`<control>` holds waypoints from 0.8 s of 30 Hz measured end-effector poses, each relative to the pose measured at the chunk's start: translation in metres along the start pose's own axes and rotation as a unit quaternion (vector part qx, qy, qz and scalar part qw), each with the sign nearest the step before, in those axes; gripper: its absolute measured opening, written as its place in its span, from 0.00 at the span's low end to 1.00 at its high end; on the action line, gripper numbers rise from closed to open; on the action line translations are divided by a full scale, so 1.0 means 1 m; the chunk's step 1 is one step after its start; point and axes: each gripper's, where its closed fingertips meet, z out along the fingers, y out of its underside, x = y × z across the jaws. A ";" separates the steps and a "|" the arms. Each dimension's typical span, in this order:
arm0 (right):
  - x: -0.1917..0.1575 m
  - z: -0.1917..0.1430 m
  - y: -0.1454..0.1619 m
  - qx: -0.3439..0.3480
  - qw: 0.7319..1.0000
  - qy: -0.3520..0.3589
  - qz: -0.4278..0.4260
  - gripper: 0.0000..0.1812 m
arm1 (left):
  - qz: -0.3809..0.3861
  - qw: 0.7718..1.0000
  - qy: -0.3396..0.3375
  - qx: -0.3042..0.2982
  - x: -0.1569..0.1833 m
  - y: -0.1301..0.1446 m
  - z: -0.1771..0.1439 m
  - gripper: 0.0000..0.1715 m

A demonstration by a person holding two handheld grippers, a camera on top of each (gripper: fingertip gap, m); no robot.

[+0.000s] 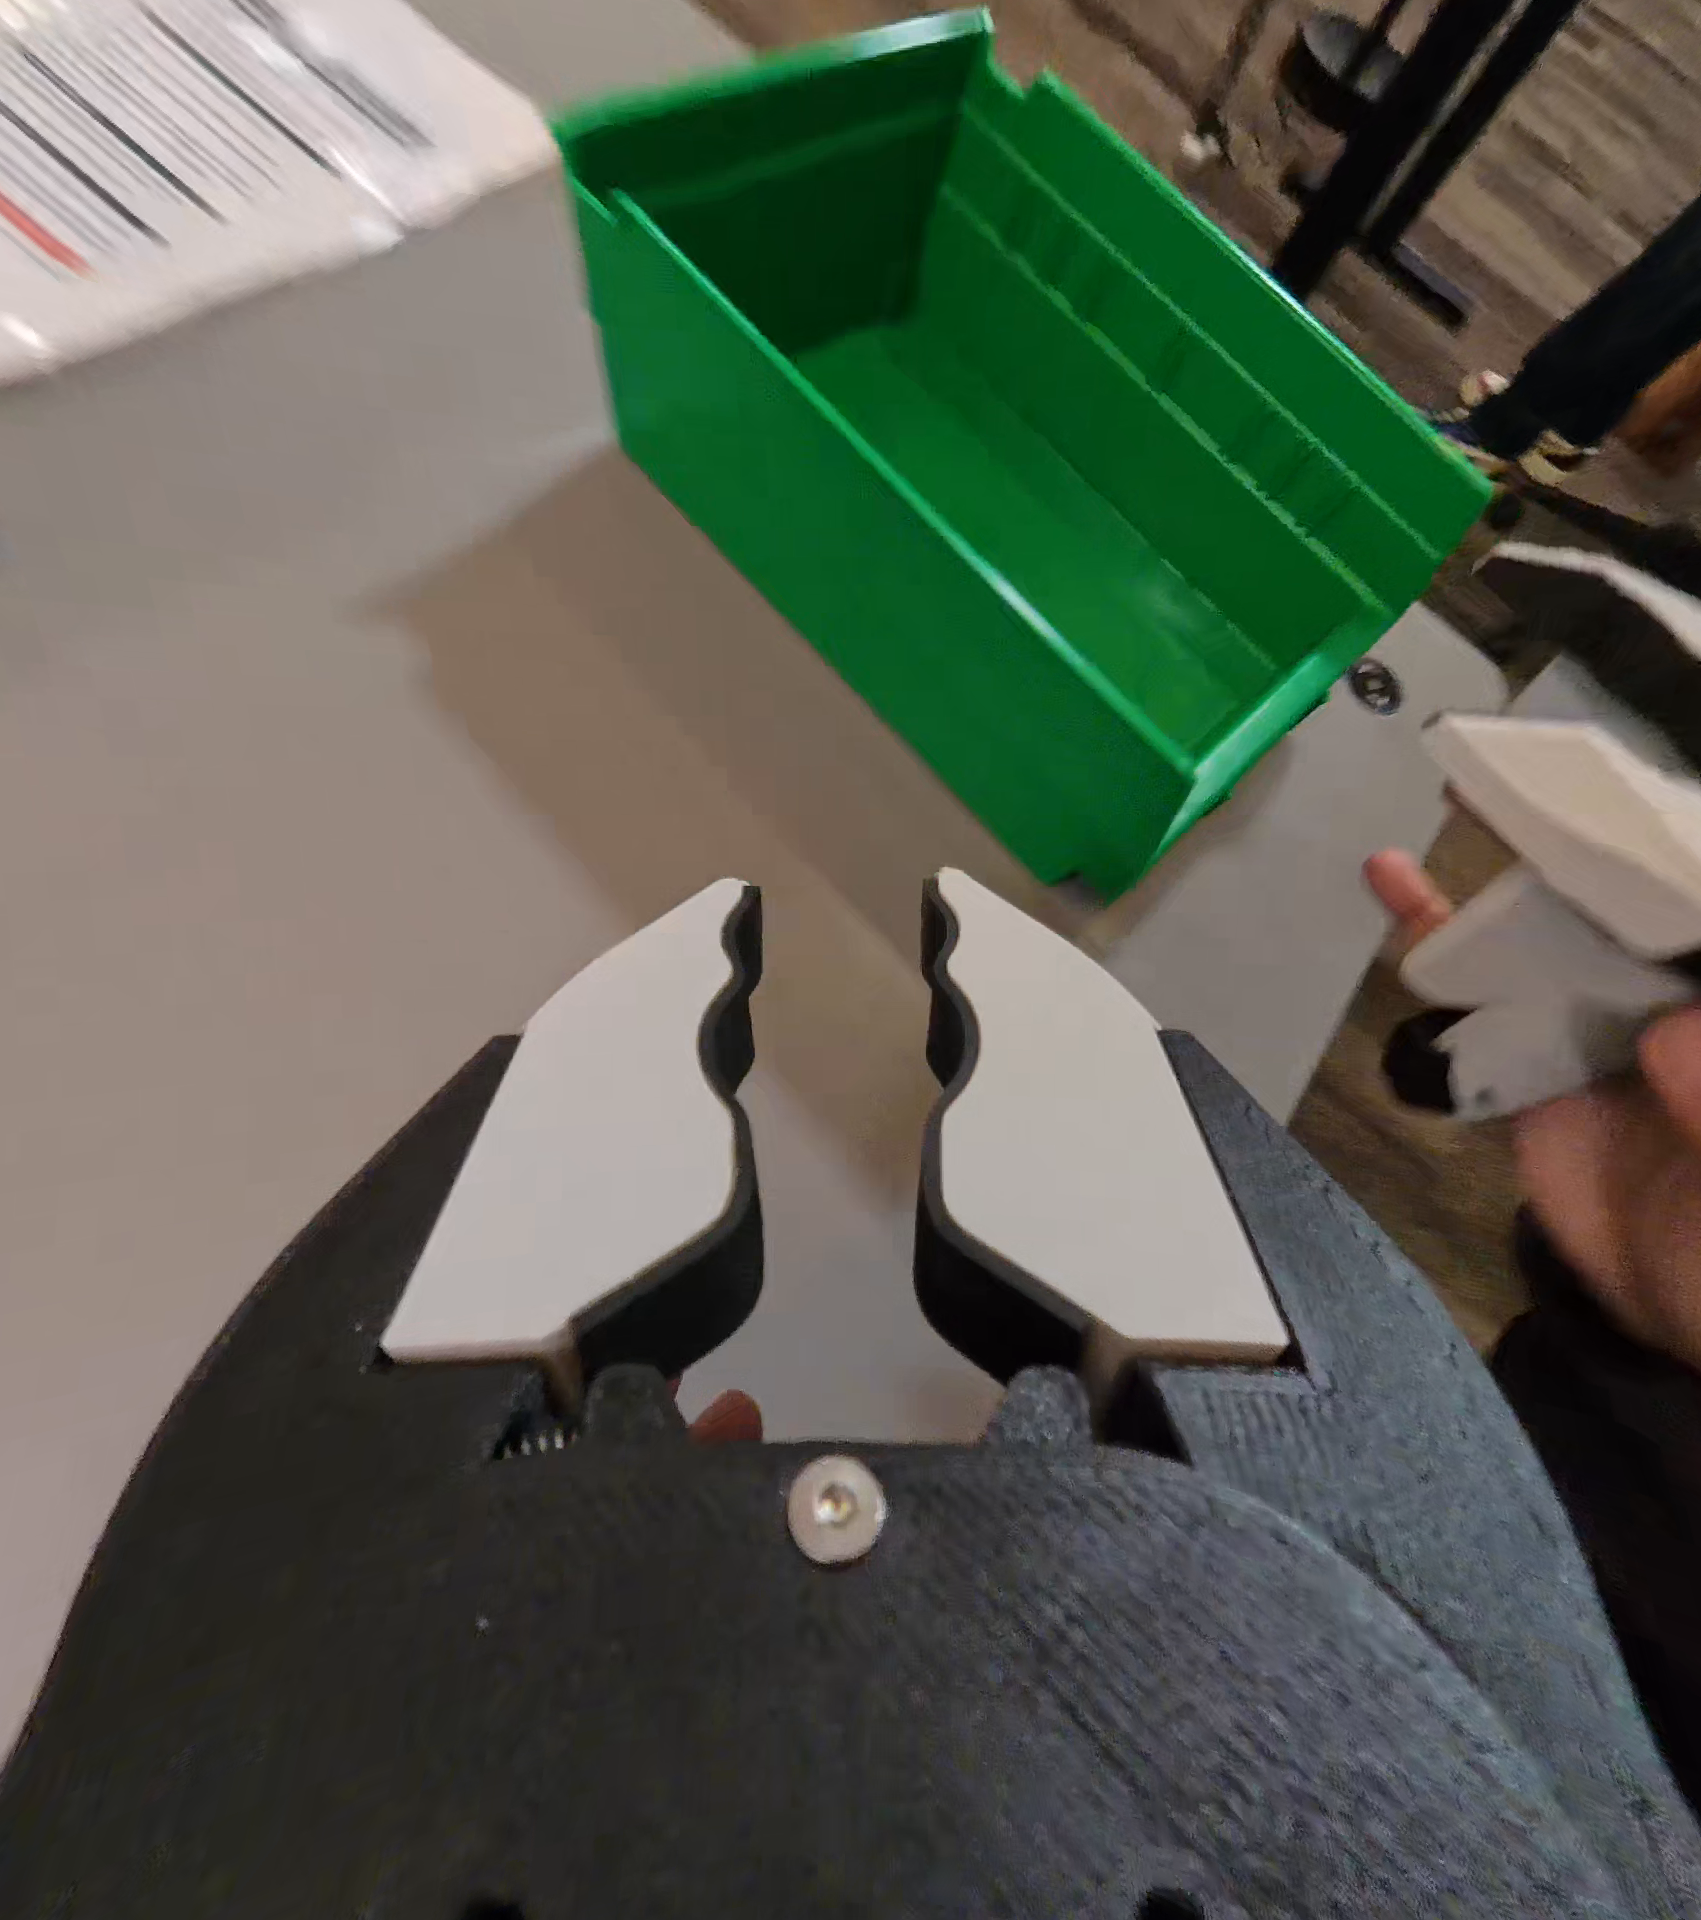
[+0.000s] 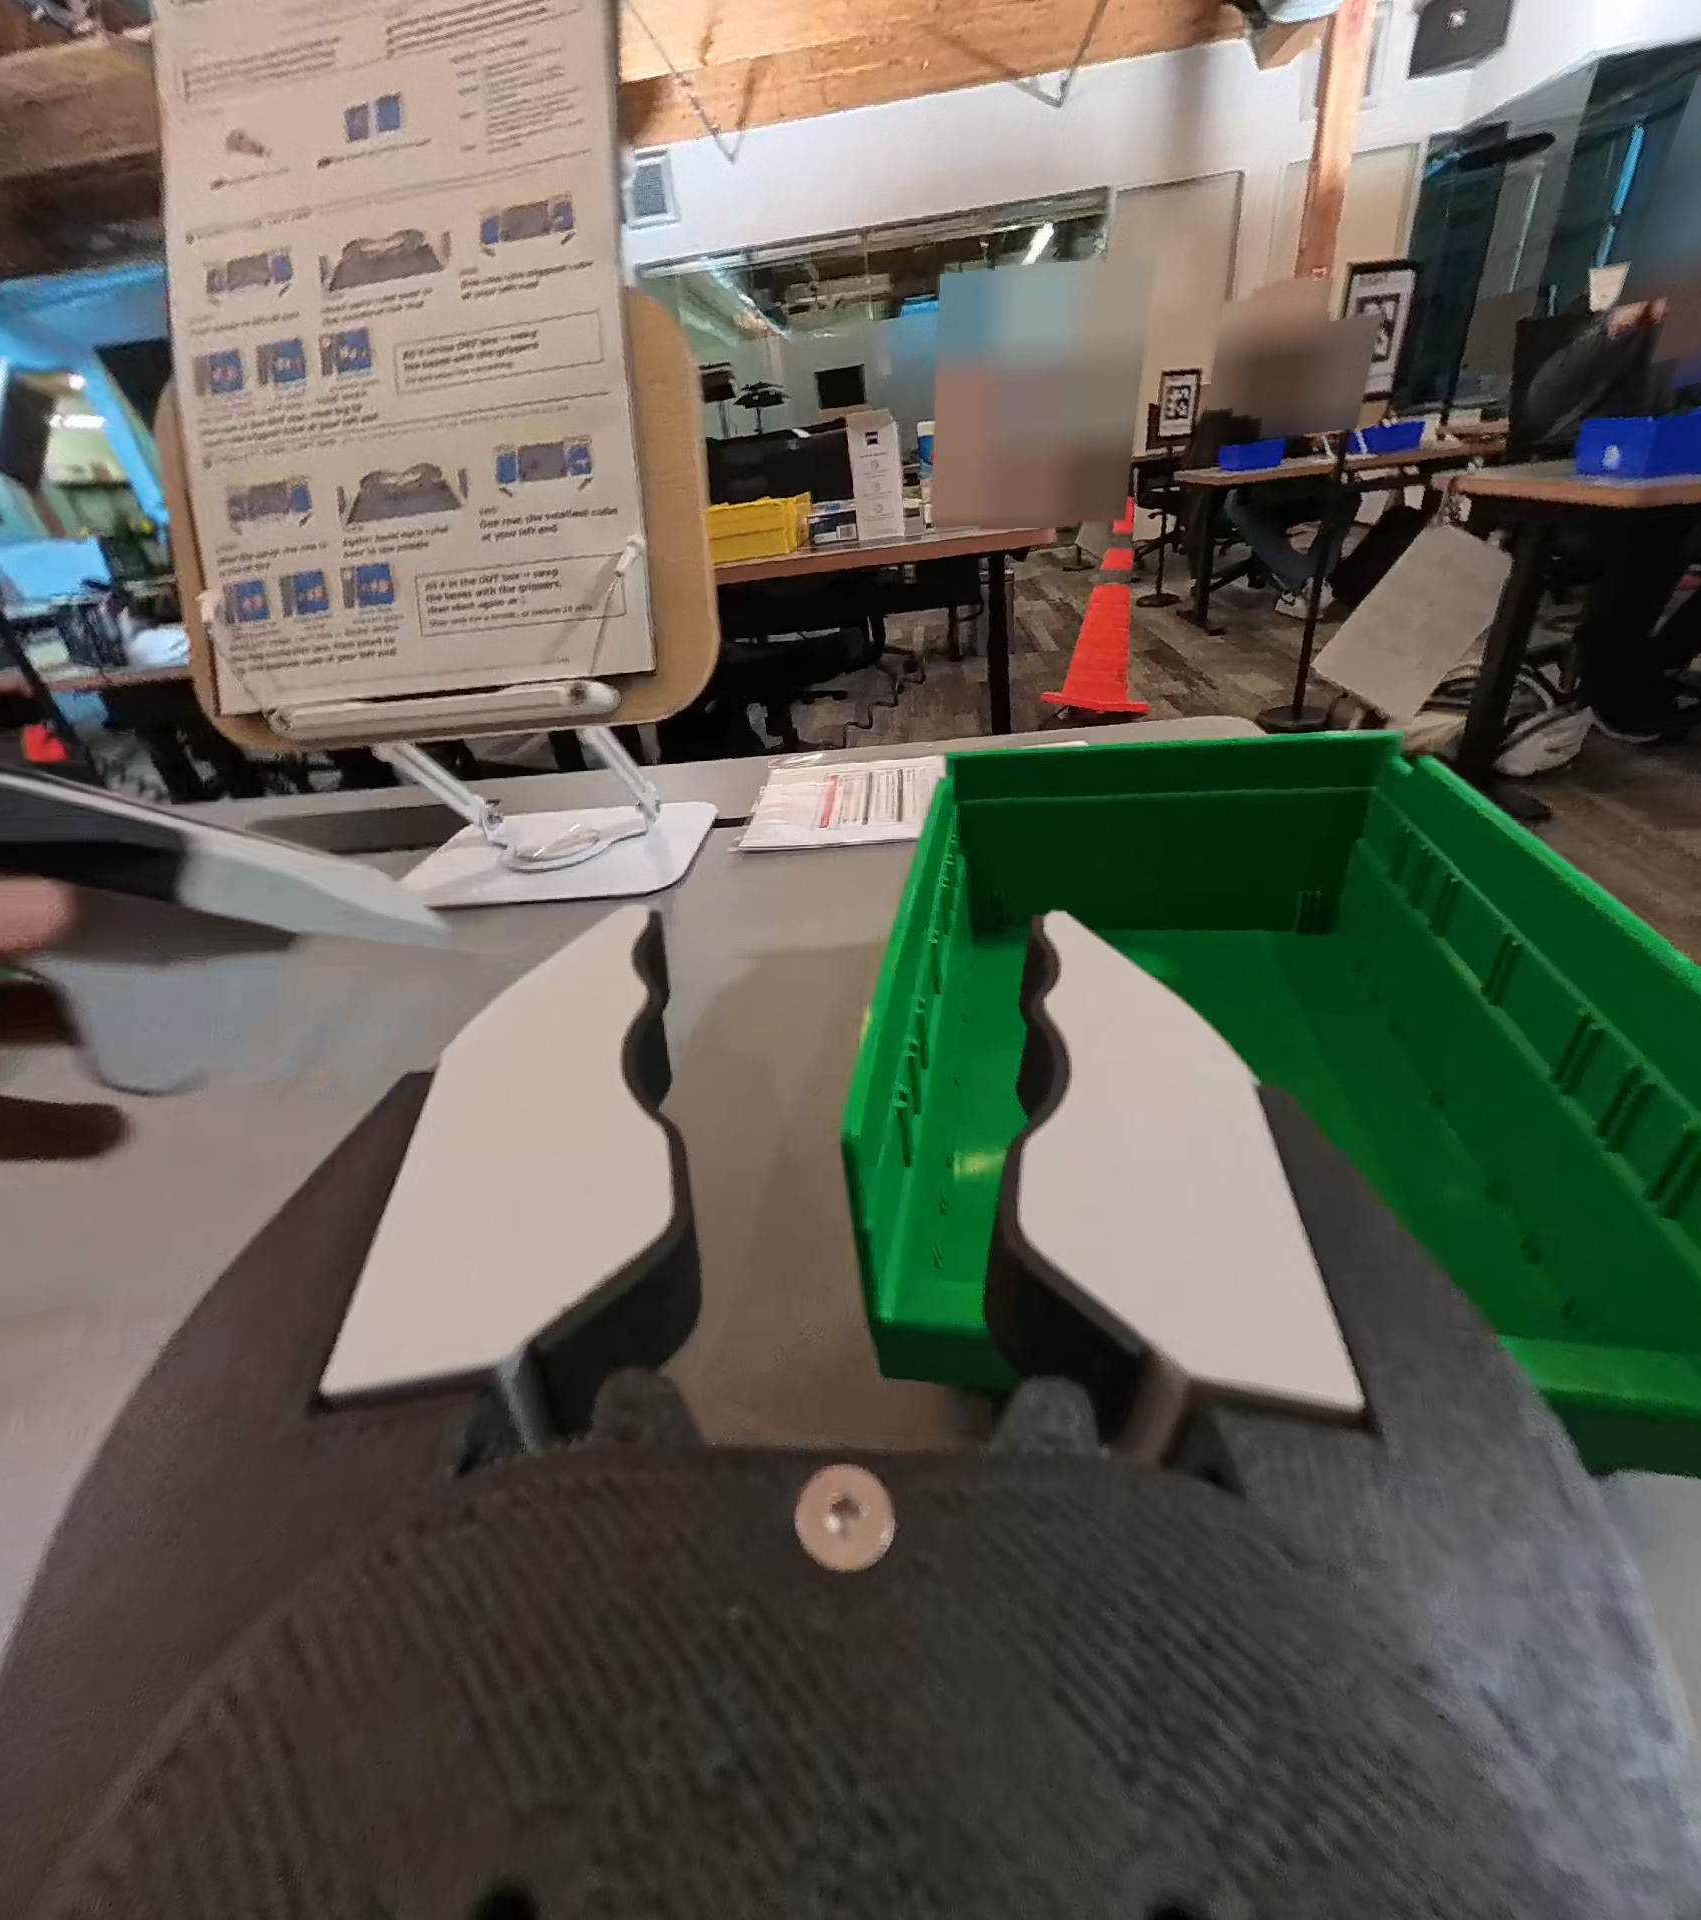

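An empty green plastic bin (image 1: 929, 312) stands on the grey table (image 1: 202, 831), ahead and to the right of my left gripper (image 1: 841, 904). The left gripper is open and empty, above bare table. In the right wrist view the bin (image 2: 1448, 1091) lies right of centre. My right gripper (image 2: 851, 935) is open and empty, with its right finger over the bin's near left corner and its left finger over the table. The right gripper, held by a hand, also shows at the right edge of the left wrist view (image 1: 1552, 810). The left gripper shows at the left of the right wrist view (image 2: 306, 894).
A printed sheet on a white stand (image 2: 410, 343) rises at the table's far side. A plastic sleeve with paper (image 2: 846, 800) lies behind the bin. The table edge runs just right of the bin (image 1: 1397, 790). Desks, chairs and an orange cone (image 2: 1100, 634) stand beyond.
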 end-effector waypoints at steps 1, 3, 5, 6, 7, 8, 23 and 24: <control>-0.011 0.000 -0.001 0.001 1.000 -0.016 -0.019 0.39 | 0.024 0.999 -0.026 0.027 -0.013 0.004 -0.023 0.19; -0.038 -0.001 -0.003 0.009 0.998 -0.045 -0.053 0.40 | 0.079 0.987 -0.105 0.091 -0.046 0.012 -0.073 0.19; -0.074 -0.003 -0.004 0.020 0.993 -0.077 -0.084 0.39 | 0.112 0.961 -0.204 0.152 -0.085 0.022 -0.126 0.17; -0.095 -0.003 -0.004 0.027 0.991 -0.094 -0.087 0.37 | 0.116 0.945 -0.251 0.176 -0.105 0.028 -0.153 0.18; -0.119 -0.001 0.000 0.021 0.989 -0.122 -0.084 0.38 | 0.112 0.929 -0.294 0.193 -0.124 0.035 -0.179 0.18; -0.141 0.002 0.010 -0.002 0.986 -0.148 -0.081 0.39 | 0.104 0.916 -0.330 0.202 -0.144 0.045 -0.202 0.20; -0.177 0.040 0.022 0.019 0.991 -0.127 0.017 0.35 | -0.083 0.921 -0.365 0.103 -0.261 0.205 -0.275 0.37; -0.171 0.043 0.025 0.010 0.992 -0.129 0.012 0.36 | -0.095 0.921 -0.363 0.108 -0.263 0.202 -0.277 0.37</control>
